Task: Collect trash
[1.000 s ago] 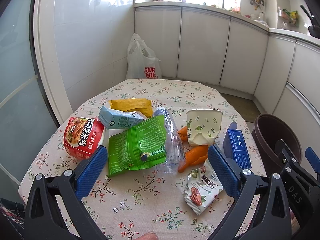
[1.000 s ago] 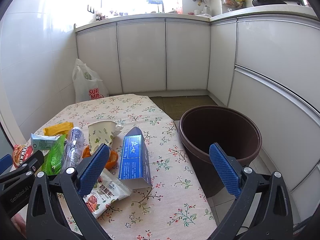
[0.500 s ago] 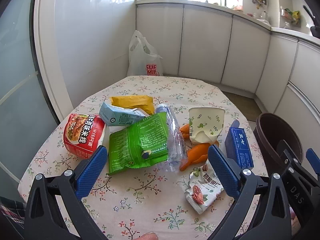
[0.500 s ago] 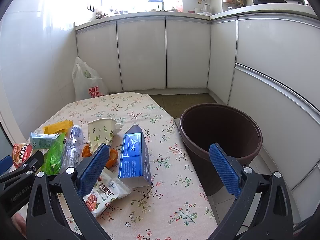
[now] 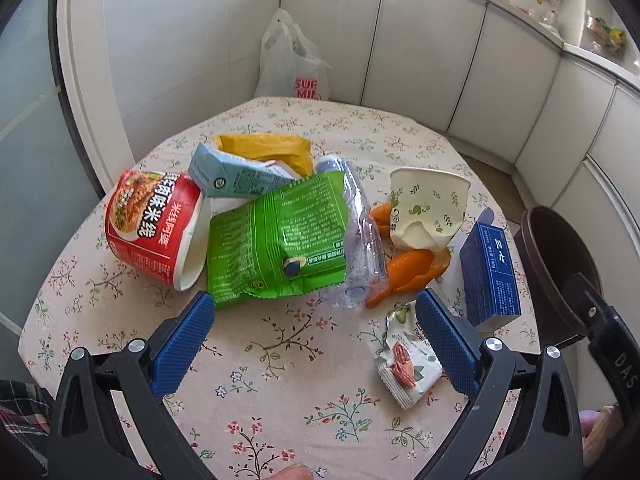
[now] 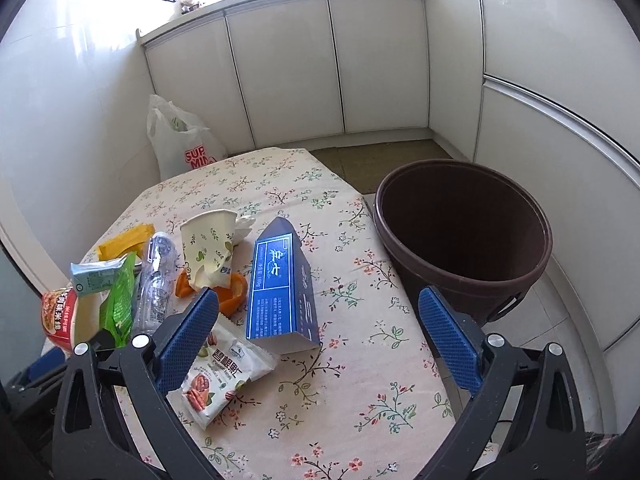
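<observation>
Trash lies on the floral table (image 5: pixel 280 360): a red noodle cup (image 5: pixel 148 224) on its side, a green snack bag (image 5: pixel 276 240), a crushed clear bottle (image 5: pixel 360 232), a pale blue carton (image 5: pixel 232 176), a yellow wrapper (image 5: pixel 264 146), a torn paper cup (image 5: pixel 428 208), orange peel (image 5: pixel 408 272), a blue box (image 5: pixel 490 272) and a small nut packet (image 5: pixel 404 364). My left gripper (image 5: pixel 316 320) is open just short of the green bag. My right gripper (image 6: pixel 320 320) is open over the blue box (image 6: pixel 280 284) and nut packet (image 6: pixel 220 376). A brown bin (image 6: pixel 460 240) stands beside the table's right edge.
A white plastic bag (image 5: pixel 292 64) sits on the floor behind the table. White cabinets (image 6: pixel 320 64) line the back and right walls. A glass door (image 5: pixel 24 120) is on the left. The table's far half (image 6: pixel 272 176) carries no trash.
Both grippers have tilted down and moved closer to the table, so the trash looks larger and nearer. Nothing has been grasped or shifted.
</observation>
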A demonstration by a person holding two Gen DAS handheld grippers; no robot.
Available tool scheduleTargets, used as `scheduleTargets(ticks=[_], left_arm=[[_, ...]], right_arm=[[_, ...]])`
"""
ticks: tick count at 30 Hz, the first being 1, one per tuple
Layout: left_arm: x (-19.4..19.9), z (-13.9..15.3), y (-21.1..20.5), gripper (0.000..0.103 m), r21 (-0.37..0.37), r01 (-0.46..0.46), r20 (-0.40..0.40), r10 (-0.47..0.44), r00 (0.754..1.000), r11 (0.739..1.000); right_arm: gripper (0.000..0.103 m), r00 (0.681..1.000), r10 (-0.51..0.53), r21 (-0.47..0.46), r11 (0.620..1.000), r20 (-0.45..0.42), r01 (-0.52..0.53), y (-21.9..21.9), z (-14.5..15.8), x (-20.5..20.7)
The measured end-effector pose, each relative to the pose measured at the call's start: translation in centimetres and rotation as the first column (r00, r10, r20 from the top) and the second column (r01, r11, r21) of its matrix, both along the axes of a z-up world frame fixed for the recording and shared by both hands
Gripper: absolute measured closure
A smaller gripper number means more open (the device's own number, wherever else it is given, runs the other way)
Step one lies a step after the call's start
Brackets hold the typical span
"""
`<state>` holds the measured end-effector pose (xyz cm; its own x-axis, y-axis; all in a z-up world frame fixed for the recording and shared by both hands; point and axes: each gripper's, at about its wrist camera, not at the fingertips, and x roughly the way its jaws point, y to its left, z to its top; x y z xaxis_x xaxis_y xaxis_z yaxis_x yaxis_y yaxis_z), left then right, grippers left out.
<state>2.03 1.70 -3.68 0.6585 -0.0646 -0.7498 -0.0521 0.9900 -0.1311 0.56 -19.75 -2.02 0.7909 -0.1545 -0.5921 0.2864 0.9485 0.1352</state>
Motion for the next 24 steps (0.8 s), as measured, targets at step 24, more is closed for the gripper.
scheduleTargets(ticks=[24], left_arm=[[24.3, 2.0, 3.3, 0.006, 0.322, 0.307, -0.428, -0.151, 0.891, 0.896]], right_arm=[[0.007, 0.994, 0.097, -0.167, 0.981, -0.045, -0.103, -1.1, 4.2, 8.7]])
